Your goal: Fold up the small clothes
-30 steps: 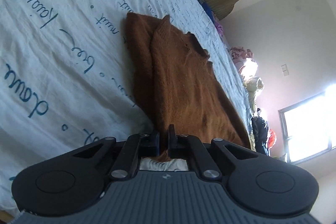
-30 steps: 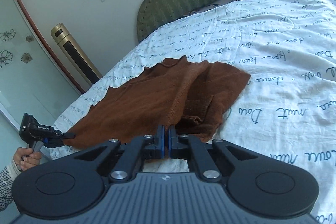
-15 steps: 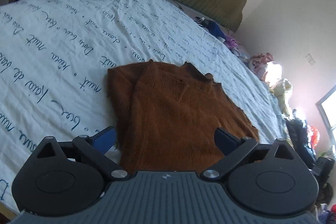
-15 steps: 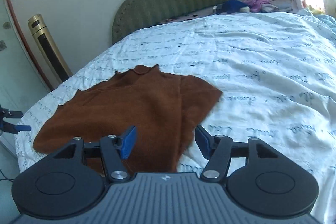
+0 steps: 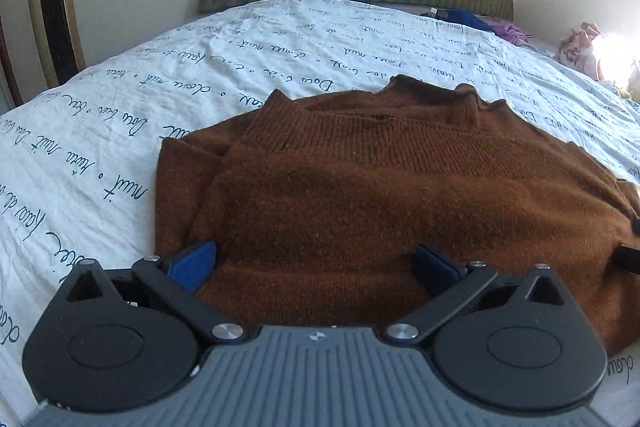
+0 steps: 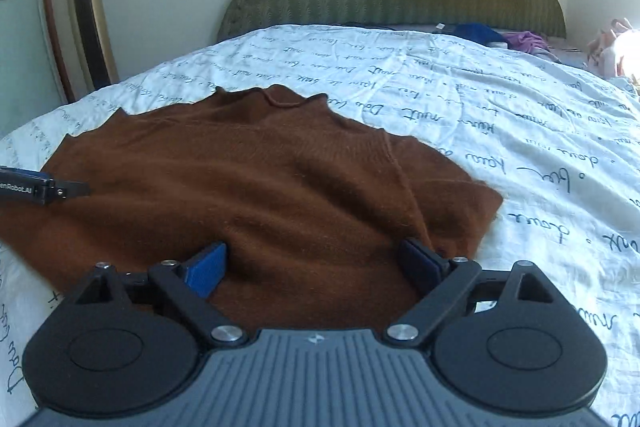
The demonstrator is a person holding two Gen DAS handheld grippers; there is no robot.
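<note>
A bed [image 5: 120, 99] with script-printed sheet is shown; a brown sweater [image 5: 380, 195] (partly folded) lies flat on it. Left tongs [image 5: 316, 263] and right tongs [image 6: 316, 267], just opened wide, hold nothing.

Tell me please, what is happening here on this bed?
A person is folding a rust-brown knitted sweater on a bed covered by a white sheet with blue handwriting print, using a pair of hand-held tongs in each hand. The left tongs and the right tongs have just been opening; both now stand wide open over the sweater's near edge, gripping nothing. The sweater lies partly folded, one side turned over onto the body.
</note>
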